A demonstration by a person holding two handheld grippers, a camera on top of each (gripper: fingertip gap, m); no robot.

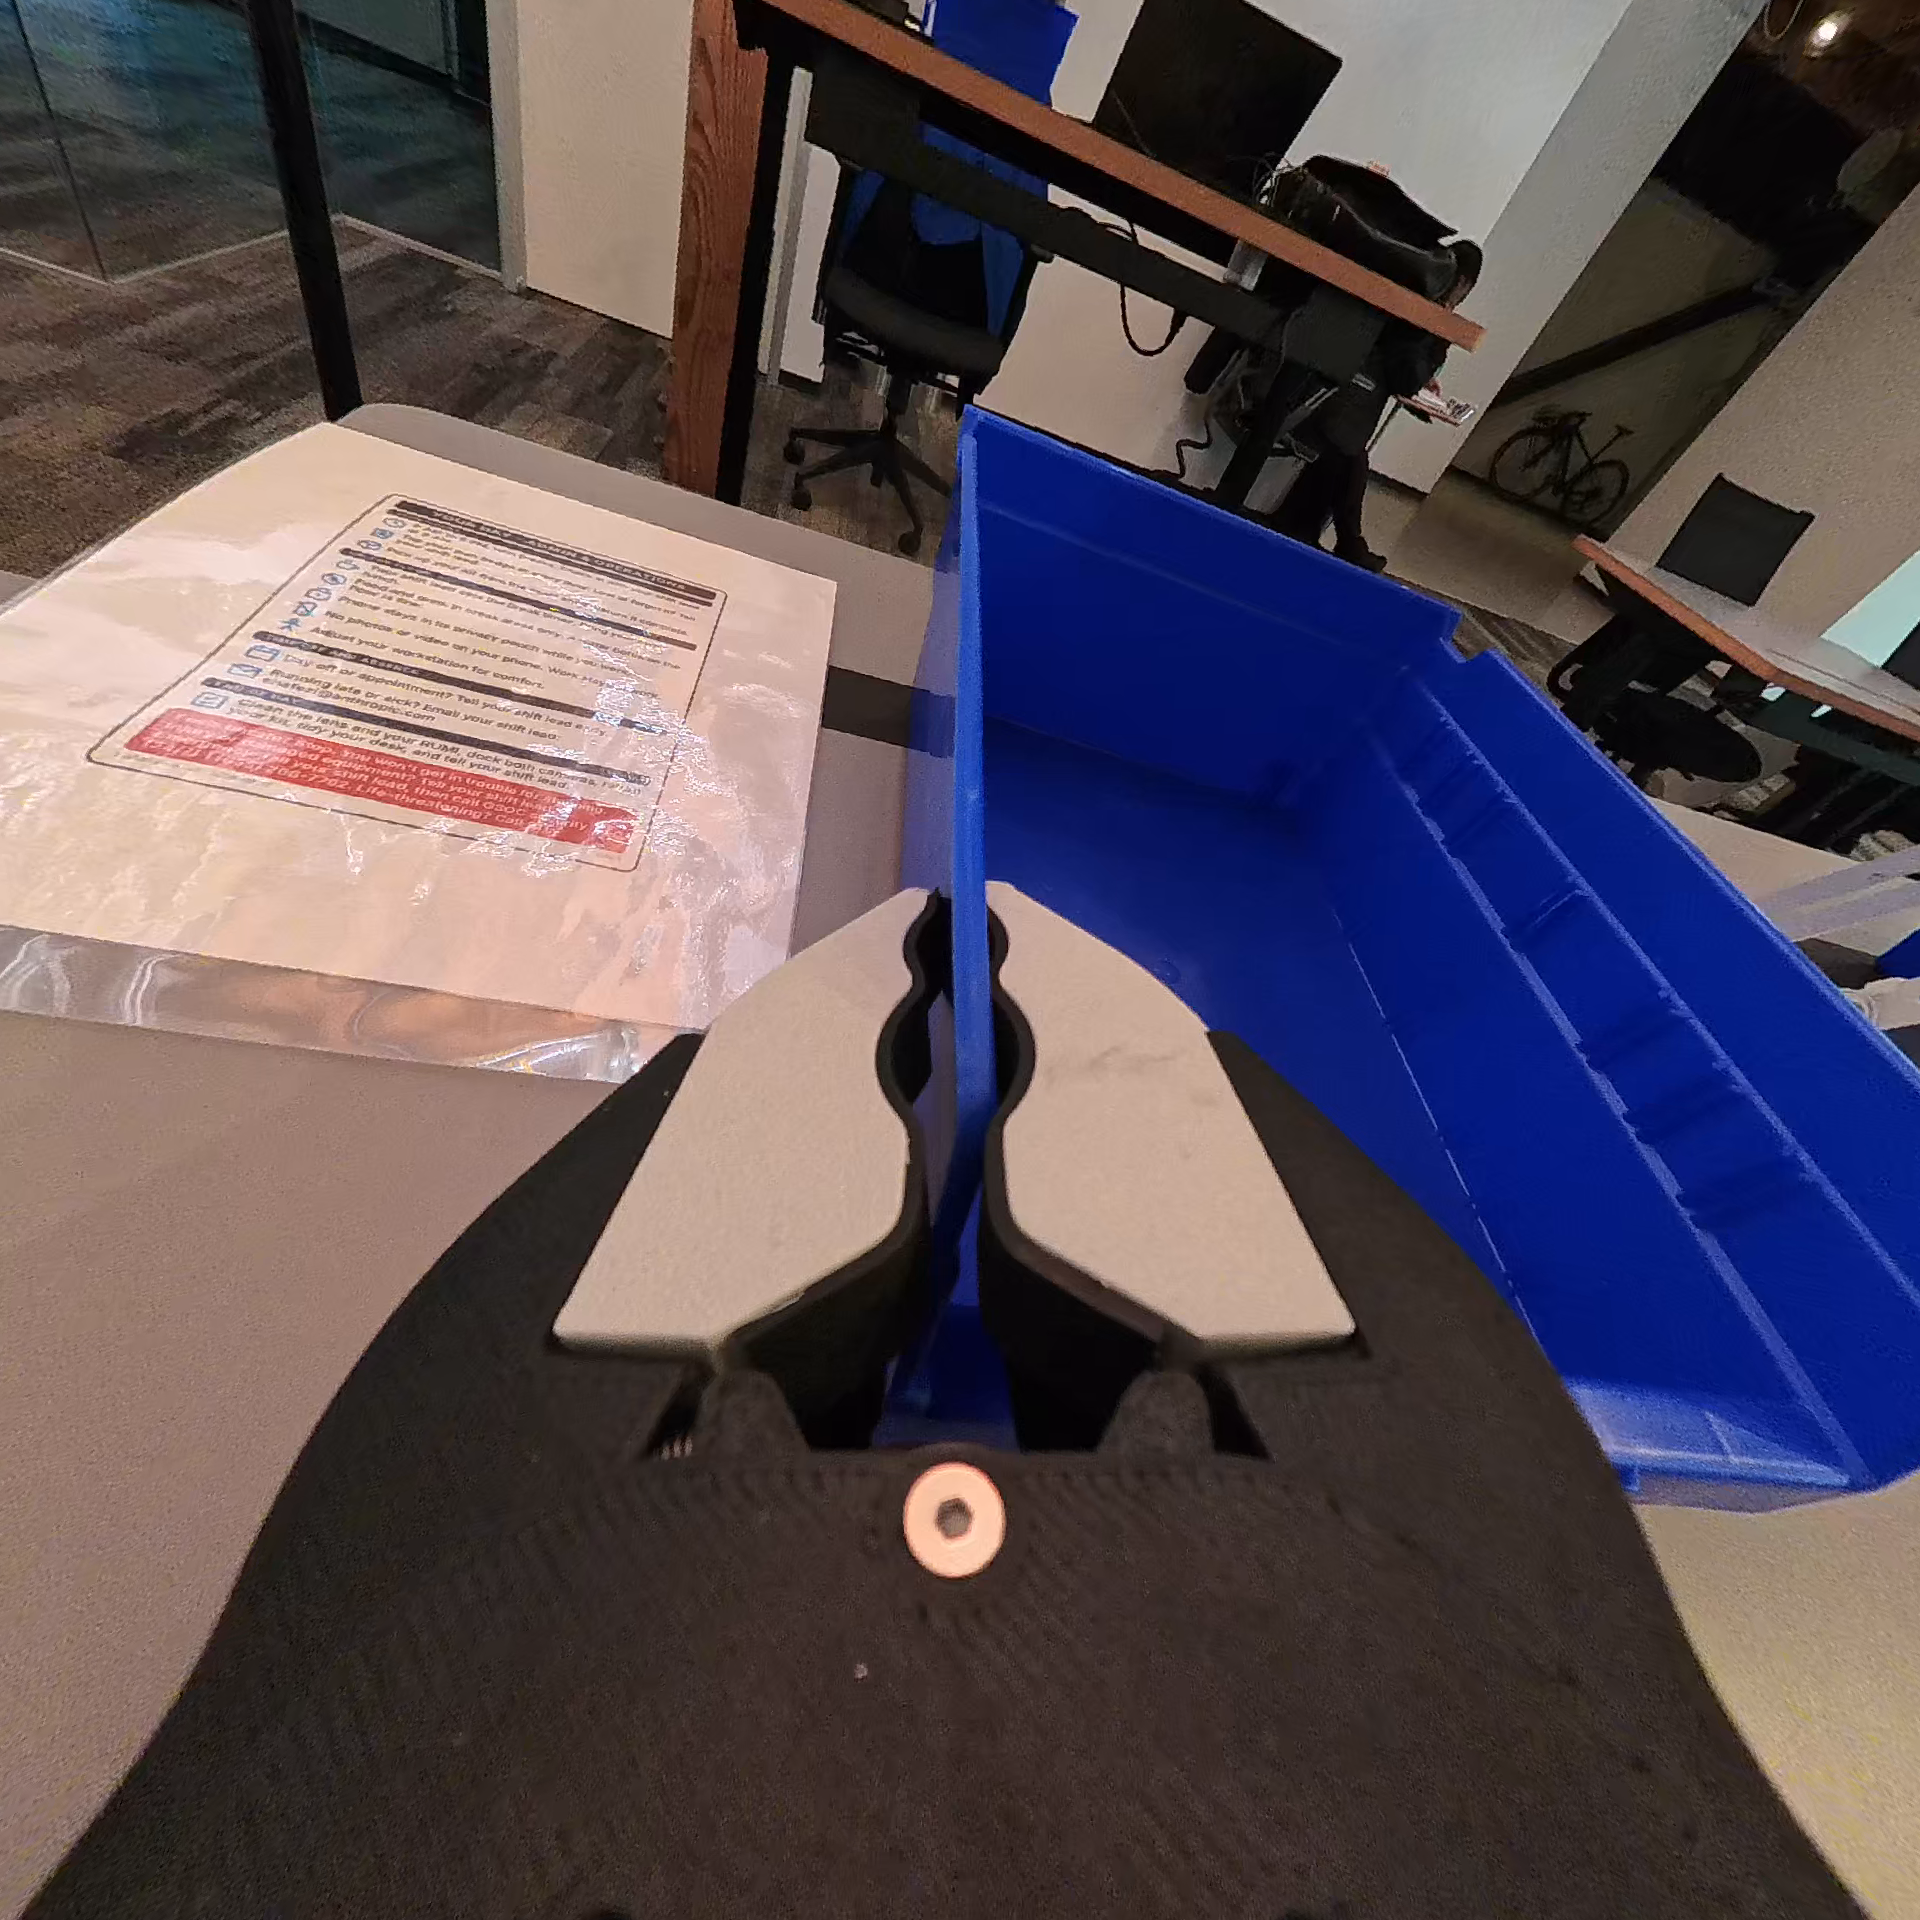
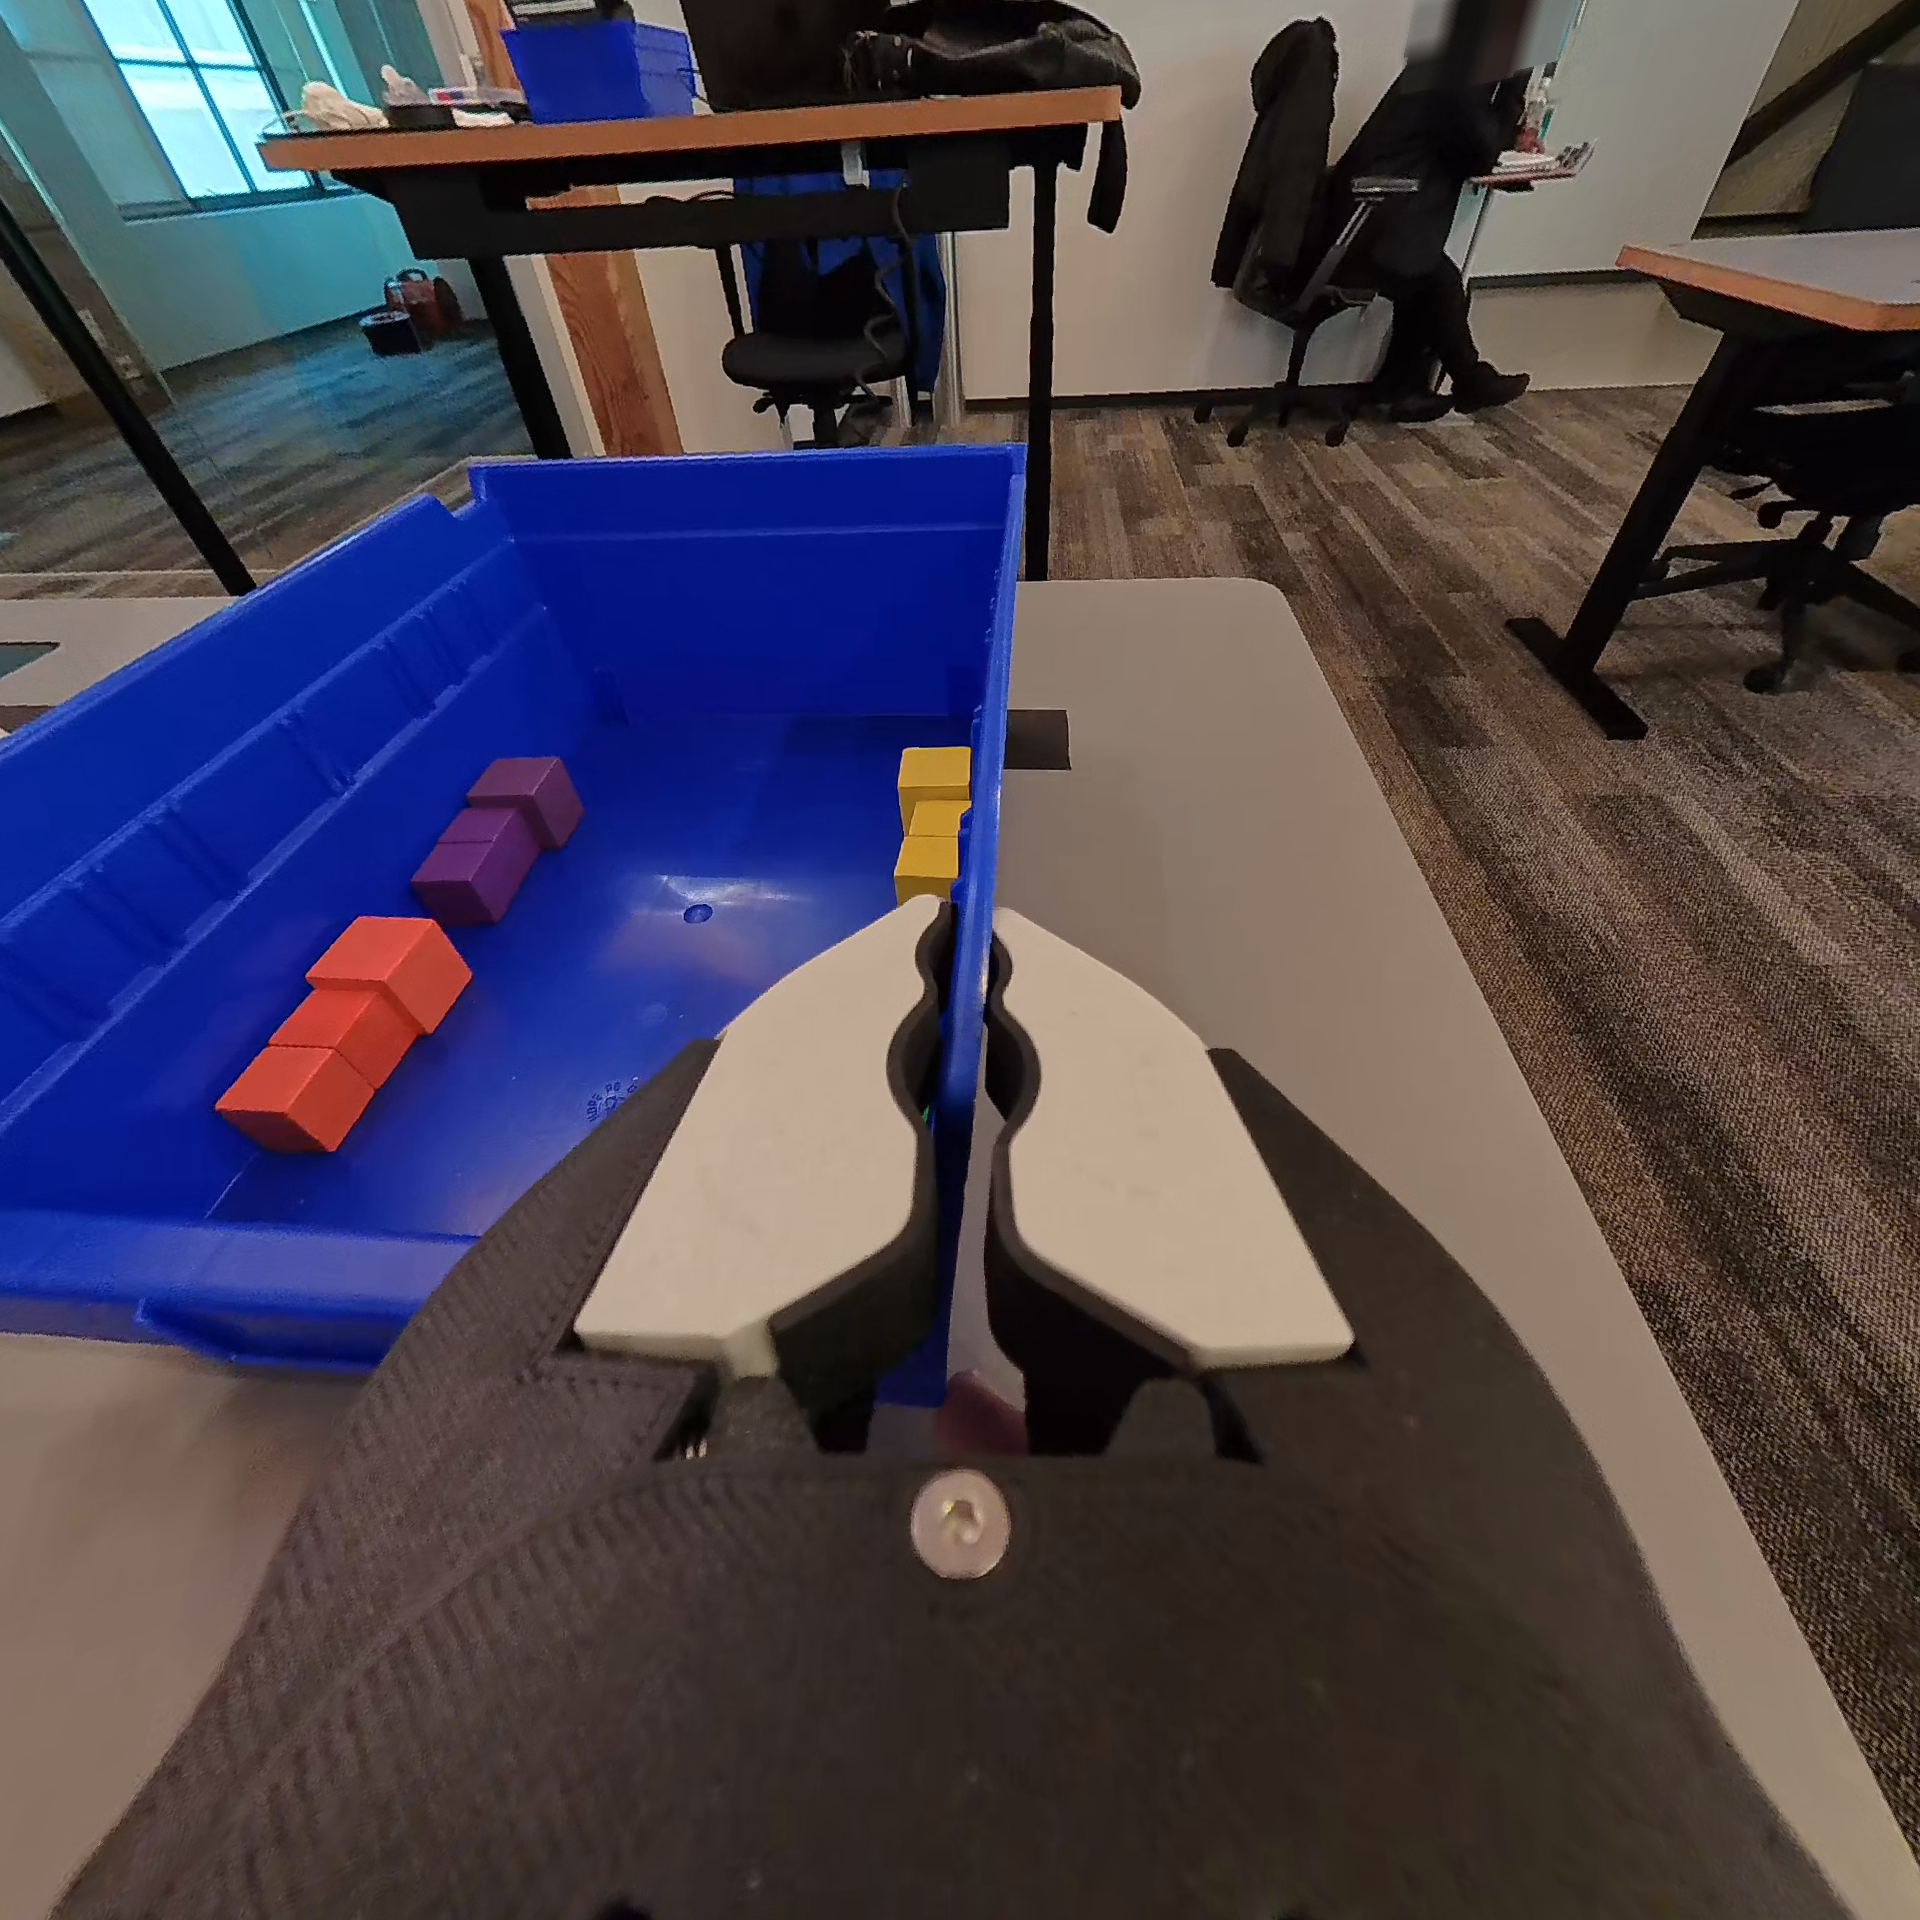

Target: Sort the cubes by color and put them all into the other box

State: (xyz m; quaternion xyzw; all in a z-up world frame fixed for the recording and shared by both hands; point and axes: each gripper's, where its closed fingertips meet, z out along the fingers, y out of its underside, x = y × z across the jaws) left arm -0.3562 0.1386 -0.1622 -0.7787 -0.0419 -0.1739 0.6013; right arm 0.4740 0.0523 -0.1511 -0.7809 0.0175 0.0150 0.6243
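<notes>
On the grey counter (image 2: 1195,831), the right gripper (image 2: 966,925) is pinching the right-hand wall of a blue box (image 2: 748,582), one finger sitting inside the wall and the other outside it. Inside this box, the cubes are lying in groups by color. Three red cubes (image 2: 343,1029) are touching one another in a row near the box's left wall, toward its near end. Three purple cubes (image 2: 499,836) are forming a second row farther along the same side. Yellow cubes (image 2: 932,821) are standing against the right wall, just beyond the gripper's fingertips; the wall is partly hiding them. A sliver of green is showing between the fingers, too small to tell what it is. A strip of black tape (image 2: 1039,740) is lying on the counter just outside the right wall.

The left gripper (image 1: 966,904) is clamping the left-hand wall of a blue bin (image 1: 1195,644) in the same way, with the wall running between its fingers. No cubes are showing on the visible part of that bin's floor. Whether both views are showing the same container, I cannot tell. A printed sheet in a clear plastic sleeve (image 1: 416,727) is lying flat on the counter, left of the bin.
</notes>
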